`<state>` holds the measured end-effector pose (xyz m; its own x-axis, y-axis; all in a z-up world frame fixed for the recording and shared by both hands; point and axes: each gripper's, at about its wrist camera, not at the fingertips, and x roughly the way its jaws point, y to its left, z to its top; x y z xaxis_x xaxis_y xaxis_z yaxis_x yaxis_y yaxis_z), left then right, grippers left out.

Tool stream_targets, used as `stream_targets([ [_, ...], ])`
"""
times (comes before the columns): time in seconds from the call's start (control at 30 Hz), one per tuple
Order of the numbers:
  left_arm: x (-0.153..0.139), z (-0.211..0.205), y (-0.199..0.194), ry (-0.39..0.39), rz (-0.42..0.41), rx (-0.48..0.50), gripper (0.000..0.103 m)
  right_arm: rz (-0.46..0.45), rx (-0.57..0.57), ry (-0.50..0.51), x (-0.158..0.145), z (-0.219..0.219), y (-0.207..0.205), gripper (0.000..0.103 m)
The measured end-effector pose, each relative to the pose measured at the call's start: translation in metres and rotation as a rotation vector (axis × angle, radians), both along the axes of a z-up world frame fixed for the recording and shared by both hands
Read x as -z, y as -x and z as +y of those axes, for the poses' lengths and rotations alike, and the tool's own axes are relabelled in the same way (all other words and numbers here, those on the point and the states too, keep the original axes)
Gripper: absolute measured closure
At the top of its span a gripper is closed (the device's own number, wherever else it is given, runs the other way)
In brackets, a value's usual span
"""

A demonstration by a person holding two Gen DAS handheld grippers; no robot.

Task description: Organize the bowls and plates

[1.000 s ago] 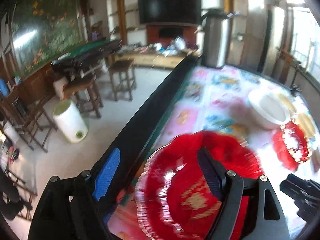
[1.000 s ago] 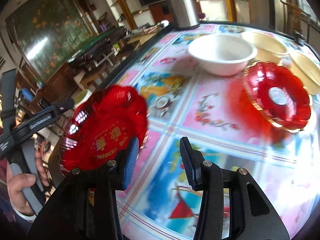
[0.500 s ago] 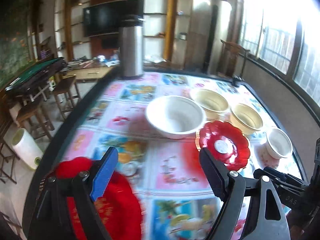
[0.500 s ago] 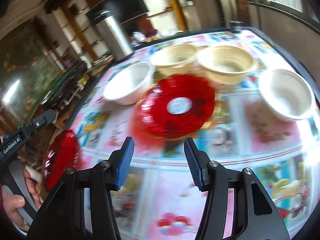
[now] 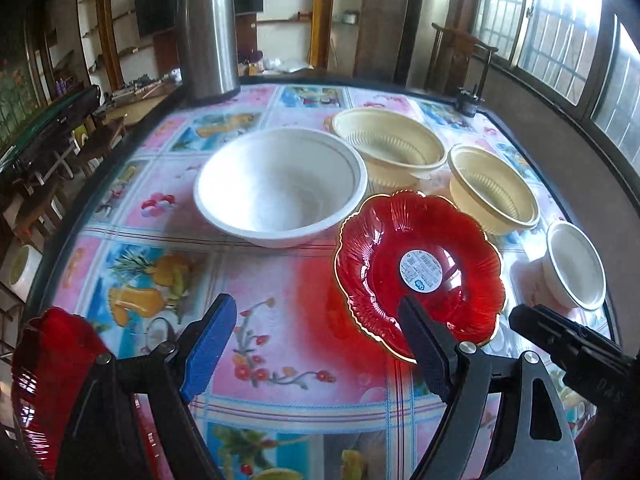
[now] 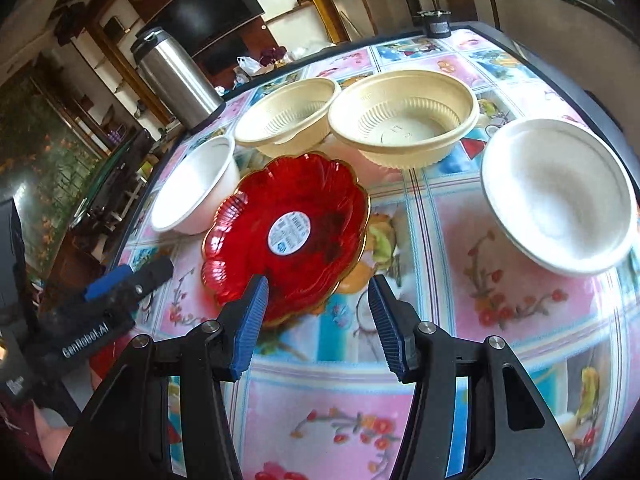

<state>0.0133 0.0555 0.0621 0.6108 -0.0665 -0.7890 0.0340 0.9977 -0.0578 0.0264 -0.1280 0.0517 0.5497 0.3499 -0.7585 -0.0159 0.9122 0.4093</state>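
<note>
A red scalloped plate (image 5: 416,272) (image 6: 288,228) with a round white sticker lies on the flowered tablecloth. My right gripper (image 6: 318,320) is open, and the plate's near rim is just ahead of its left pad. My left gripper (image 5: 316,344) is open over bare cloth, left of that plate. A second red plate (image 5: 52,380) lies at the table's near left edge, partly hidden behind my left finger. Behind stand a large white bowl (image 5: 280,188) (image 6: 196,188), two cream ribbed bowls (image 5: 388,144) (image 5: 492,188), and a smaller white bowl (image 5: 576,264) (image 6: 560,196) at the right.
A steel thermos (image 5: 206,32) (image 6: 176,76) stands at the table's far left corner. The table (image 5: 280,360) has a dark raised rim, with stools and floor beyond its left side. A small black object (image 5: 468,100) sits at the far right edge.
Both views swung right, from the table's left edge to the bowls. The second red plate, earlier between my left fingers, now lies outside them to the left. My right jaws have widened.
</note>
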Motion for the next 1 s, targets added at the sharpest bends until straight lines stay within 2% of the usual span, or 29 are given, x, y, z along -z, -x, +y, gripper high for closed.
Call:
stream_targets([
  [0.43, 0.024, -0.012, -0.024, 0.001, 0.078, -0.012, 0.02, 0.042, 0.005, -0.019, 0.018, -0.009, -0.038, 0.051],
  [0.67, 0.019, -0.01, -0.022, 0.03, 0.068, -0.019, 0.02, 0.028, 0.008, -0.025, 0.017, -0.012, -0.038, 0.051],
  [1.0, 0.022, -0.016, -0.026, 0.045, 0.099, -0.009, 0.02, 0.04, -0.008, -0.004, 0.021, -0.012, -0.048, 0.051],
])
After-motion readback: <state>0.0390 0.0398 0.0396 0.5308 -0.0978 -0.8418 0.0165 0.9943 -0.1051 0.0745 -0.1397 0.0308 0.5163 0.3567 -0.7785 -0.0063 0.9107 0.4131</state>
